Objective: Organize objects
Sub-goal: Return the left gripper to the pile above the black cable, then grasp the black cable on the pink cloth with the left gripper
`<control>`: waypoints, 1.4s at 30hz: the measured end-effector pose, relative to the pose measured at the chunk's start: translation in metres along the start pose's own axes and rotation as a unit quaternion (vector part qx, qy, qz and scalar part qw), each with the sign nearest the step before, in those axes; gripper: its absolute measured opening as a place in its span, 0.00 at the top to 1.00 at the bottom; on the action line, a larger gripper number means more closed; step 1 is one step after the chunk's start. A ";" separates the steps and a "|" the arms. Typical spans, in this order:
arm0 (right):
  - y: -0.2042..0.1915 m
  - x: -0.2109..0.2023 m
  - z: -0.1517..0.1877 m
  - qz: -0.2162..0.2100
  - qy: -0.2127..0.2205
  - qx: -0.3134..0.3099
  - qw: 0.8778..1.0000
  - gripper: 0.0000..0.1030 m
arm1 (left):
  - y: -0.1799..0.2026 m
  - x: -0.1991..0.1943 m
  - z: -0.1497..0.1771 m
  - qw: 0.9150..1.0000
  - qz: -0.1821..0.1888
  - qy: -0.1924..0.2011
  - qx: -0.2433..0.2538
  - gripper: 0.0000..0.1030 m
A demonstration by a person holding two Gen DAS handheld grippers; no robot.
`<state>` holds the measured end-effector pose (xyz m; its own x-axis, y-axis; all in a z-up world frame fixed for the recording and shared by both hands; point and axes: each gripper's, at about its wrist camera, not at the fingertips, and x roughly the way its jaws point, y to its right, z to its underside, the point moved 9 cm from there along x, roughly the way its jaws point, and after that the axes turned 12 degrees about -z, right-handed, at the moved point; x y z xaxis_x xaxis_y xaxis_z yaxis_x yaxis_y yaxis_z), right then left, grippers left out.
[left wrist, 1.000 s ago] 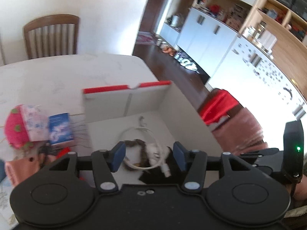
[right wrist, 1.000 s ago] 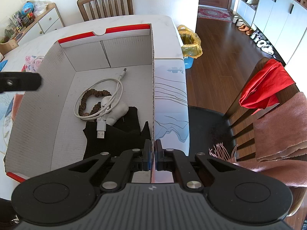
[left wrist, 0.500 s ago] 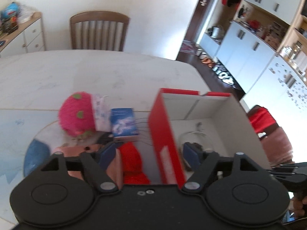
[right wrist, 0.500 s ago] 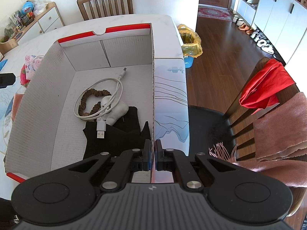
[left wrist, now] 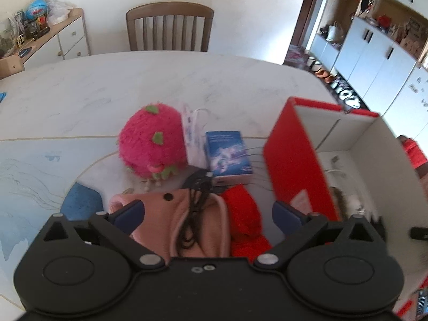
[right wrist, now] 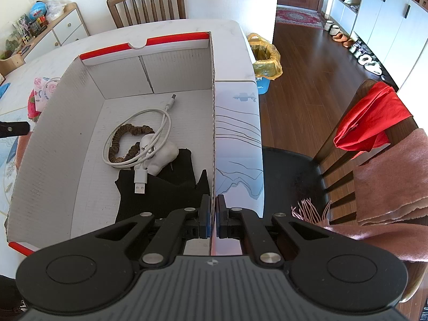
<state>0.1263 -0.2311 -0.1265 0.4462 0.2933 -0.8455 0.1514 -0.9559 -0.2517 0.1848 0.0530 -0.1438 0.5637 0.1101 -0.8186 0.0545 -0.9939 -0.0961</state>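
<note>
Your left claw [left wrist: 207,215] hangs wide open over the loose pile beside the box [left wrist: 293,160], so choose one target before you lower. The black cord [left wrist: 194,215] lies dead ahead between your fingers, draped over the pink plush [left wrist: 176,222], and it looks like the natural next pick. Come down straight, keep the cord centred, and close on a bunched part of the loops instead of a single strand, which I judge would slip or trail. Watch that you do not pinch the plush underneath, and mind the red cloth [left wrist: 244,214] touching it toward your right finger. The blue packet [left wrist: 228,153] and the strawberry toy [left wrist: 151,140] sit further ahead of the claw, so leave them for later. The claw is tilted forward and down over the table [left wrist: 107,85], with the red wall of the box just off its right finger. Your right claw [right wrist: 213,218] is clamped on the box wall [right wrist: 213,123] near you, holding it steady. Keep that grip firm, since the white cable [right wrist: 145,139], the scrunchie [right wrist: 125,144] and the black cloth [right wrist: 163,198] already lie inside, left of that claw.
</note>
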 end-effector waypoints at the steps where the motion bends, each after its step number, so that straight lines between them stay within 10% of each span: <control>1: 0.000 0.000 0.000 0.000 0.000 0.000 1.000 0.97 | -0.001 0.005 0.001 1.000 -0.005 -0.002 0.001 0.02; 20: 0.002 0.001 0.001 0.001 -0.002 0.001 1.000 0.97 | -0.005 0.055 -0.008 0.999 -0.042 -0.005 -0.014 0.14; 42: 0.004 0.001 0.002 0.001 -0.003 0.003 1.000 0.97 | 0.013 0.058 -0.006 1.000 -0.017 -0.013 0.007 0.80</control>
<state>0.1259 -0.2344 -0.1290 0.4405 0.2906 -0.8494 0.1442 -0.9568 -0.2525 0.2229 0.0465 -0.1890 0.5409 0.1442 -0.8286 0.0625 -0.9894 -0.1314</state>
